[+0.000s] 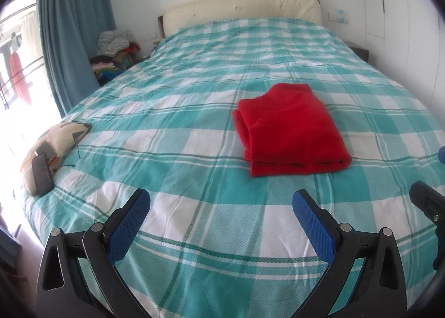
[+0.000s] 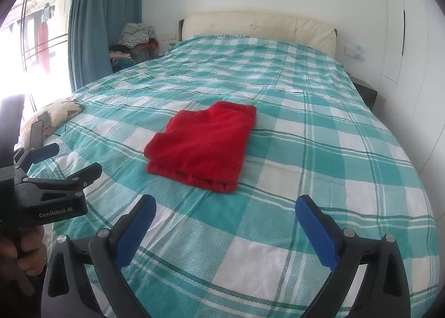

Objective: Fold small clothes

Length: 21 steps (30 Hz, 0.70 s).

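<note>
A bed (image 1: 194,151) spread with a teal-and-white checked cover; near its middle lies a folded red garment (image 1: 292,128) — nothing touching it. Both grippers, left (image 1: 221,198) and right (image 2: 225,205), hover short of it, jaws wide and empty.

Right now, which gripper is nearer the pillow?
Left. The left gripper is just right of the pillow; the right gripper is farther right, facing the red cloth.

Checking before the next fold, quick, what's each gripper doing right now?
Left gripper: open, holding nothing.
Right gripper: open, holding nothing; red cloth lies folded on the bed.
</note>
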Motion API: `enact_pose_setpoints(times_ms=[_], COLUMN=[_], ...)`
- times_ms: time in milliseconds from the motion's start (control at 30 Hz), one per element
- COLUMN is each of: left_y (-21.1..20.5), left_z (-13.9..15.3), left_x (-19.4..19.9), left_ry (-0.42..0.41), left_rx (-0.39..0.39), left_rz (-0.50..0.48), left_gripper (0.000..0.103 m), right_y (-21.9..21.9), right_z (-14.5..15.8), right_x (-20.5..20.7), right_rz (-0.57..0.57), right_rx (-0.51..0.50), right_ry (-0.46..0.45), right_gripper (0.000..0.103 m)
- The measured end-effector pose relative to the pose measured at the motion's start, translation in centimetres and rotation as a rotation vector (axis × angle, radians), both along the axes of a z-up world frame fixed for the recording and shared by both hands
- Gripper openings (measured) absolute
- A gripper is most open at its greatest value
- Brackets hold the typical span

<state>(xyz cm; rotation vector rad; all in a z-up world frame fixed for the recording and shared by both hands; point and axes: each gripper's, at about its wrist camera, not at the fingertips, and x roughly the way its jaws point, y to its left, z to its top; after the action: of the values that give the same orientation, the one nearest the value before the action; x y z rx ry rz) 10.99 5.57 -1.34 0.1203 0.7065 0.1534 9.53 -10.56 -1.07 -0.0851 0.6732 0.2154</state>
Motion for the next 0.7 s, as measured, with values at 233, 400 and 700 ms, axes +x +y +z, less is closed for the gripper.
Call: enact_pose_setpoints(times_ms=[233,400,700], left_y=[0.0,0.7,1.1], left_z=[0.4,2.0,3.9], left_x=[-1.7,-2.9,-3.7], left_ry=[0.023,0.007,0.040], left_rx=[0.004,-0.037,-0.107], left_rz=[-0.003,-0.022,-0.042], left_gripper=[0.103,0.103,0.103], right_y=[0.4,0.9,2.8], right_z=[0.6,1.7,4.3], right_x=[-1.7,-2.8,-3.4], right_rz=[-0.010,-0.009,0.007], right_rx=[0.014,0.018,-0.040], right_ry=[0.055,0.058,0.035], right_gripper=[0.101,0.102,0.102])
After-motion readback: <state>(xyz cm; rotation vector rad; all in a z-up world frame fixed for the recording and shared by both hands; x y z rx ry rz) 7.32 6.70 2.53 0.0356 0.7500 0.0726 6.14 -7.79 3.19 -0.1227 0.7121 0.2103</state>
